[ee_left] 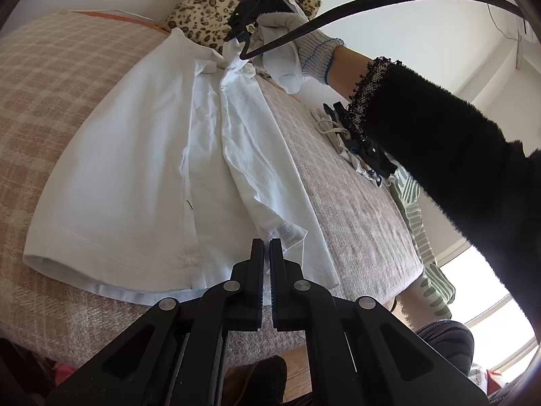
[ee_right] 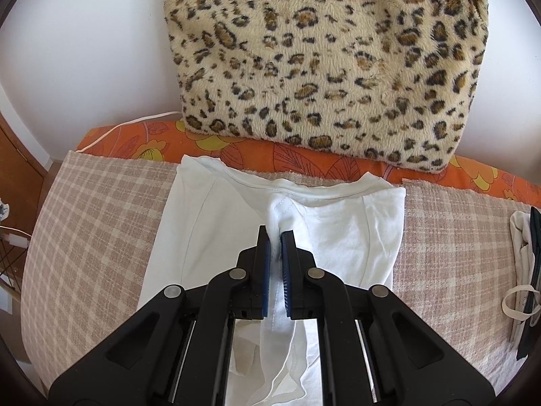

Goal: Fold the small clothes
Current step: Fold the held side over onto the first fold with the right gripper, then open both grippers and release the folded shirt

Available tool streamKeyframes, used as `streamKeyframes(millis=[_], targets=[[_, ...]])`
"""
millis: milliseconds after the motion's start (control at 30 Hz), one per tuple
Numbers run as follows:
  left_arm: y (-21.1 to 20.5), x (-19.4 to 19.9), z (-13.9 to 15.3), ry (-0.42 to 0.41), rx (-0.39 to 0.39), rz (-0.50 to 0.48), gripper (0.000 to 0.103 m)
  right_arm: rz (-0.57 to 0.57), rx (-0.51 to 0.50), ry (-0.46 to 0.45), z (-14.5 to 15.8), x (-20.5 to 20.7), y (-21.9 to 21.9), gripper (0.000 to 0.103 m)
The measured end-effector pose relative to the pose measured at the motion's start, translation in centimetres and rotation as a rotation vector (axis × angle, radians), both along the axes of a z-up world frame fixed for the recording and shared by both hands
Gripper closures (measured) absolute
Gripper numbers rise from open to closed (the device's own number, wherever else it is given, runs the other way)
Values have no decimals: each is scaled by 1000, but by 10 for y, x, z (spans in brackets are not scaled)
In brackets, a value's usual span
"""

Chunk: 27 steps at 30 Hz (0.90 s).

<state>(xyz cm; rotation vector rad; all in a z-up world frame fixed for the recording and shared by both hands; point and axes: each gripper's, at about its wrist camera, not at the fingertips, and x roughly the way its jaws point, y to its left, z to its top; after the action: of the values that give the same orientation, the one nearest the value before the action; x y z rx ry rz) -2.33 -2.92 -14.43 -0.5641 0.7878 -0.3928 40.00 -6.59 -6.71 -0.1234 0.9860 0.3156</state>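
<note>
A checked beige blanket (ee_right: 101,223) carries the white T-shirt (ee_right: 209,223) and a small clothes pile (ee_left: 358,145).

White shirt (ee_right: 209,223) lies flat, one side folded inward.

The white T-shirt (ee_left: 142,176) lies on the checked blanket (ee_left: 50,77); the left gripper (ee_left: 267,247) pinches its hem, the right gripper (ee_left: 241,39) its shoulder.

Left gripper (ee_left: 267,247): matte black linkage arms, four silver rivet pins, ribbed black pads. Right gripper (ee_right: 274,237): same black frame and silver pins, blue ribbed pads. Right hand (ee_left: 287,44): white knit glove, blue-stitched cuff; beyond cuff bare wrist skin, lace-trimmed tweed band, fuzzy black sleeve. Black cable arcs above glove.
</note>
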Motion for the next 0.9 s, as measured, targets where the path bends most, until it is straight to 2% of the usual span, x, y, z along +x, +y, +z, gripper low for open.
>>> streamKeyframes(millis=[167,300,333,400,433,467,567,633,700,833,867,900], targets=[[4,-1,-5,33,12,-4,101,3,28,51,-15,2,-1,95],[7,-1,-3,33,18,6,101,33,61,51,-12,-1,3,95],[6,-1,-2,36,19,5,101,45,70,61,-11,-1,5,93],[7,-2,-3,44,15,3,101,64,102,91,-7,0,8,70],[8,-3,-2,48,16,1,101,59,108,76,-3,-1,7,47],[8,-4,-2,51,20,4,101,54,116,44,4,-4,6,38],[10,-5,0,53,19,6,101,57,201,9,26,-9,-6,38],[11,-7,4,45,28,12,97,48,244,-4,39,-14,-17,38],[13,-8,7,39,29,16,90,46,258,-24,50,-23,-29,38],[18,-11,15,22,49,15,90,53,304,-33,63,-52,-58,38],[21,-11,17,23,54,17,87,46,301,-37,64,-62,-66,38],[22,-10,19,28,59,18,80,45,301,-33,64,-72,-74,38]])
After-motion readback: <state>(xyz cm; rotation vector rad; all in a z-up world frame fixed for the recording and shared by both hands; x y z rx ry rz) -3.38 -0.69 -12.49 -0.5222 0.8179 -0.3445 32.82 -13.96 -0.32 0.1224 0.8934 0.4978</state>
